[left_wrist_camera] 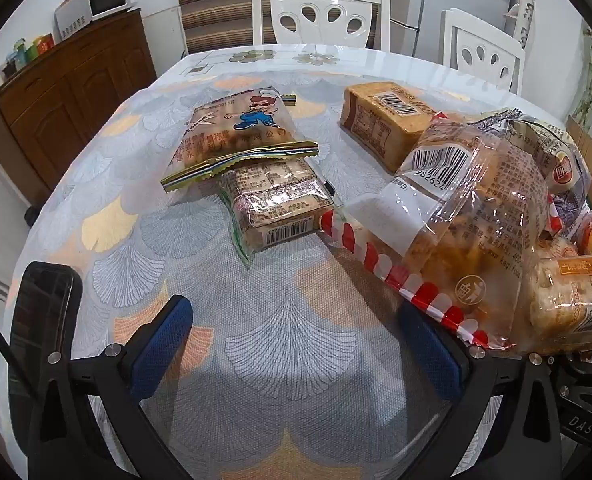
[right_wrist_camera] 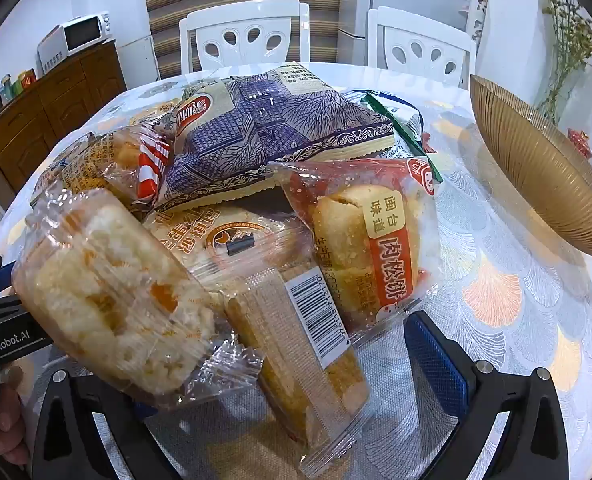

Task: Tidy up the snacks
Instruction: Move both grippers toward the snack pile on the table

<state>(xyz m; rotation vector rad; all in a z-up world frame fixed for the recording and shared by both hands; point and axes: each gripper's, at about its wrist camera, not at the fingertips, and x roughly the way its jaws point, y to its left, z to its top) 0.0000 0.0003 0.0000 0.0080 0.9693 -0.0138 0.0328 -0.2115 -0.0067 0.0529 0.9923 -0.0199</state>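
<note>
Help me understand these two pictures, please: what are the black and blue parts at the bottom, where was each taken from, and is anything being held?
There is no robot here: a person holds a two-finger gripper in each hand, with a wide-angle camera on each looking along its fingers. One picture is from the left gripper, the other from the right gripper. The blue pads are the fingers. Both grippers are wide open and hold nothing. On the patterned tablecloth lie wrapped snacks: a cartoon-chef packet, a blue-printed bag, a red-labelled pastry and a rice cake. A ribbed golden bowl is at the right.
</note>
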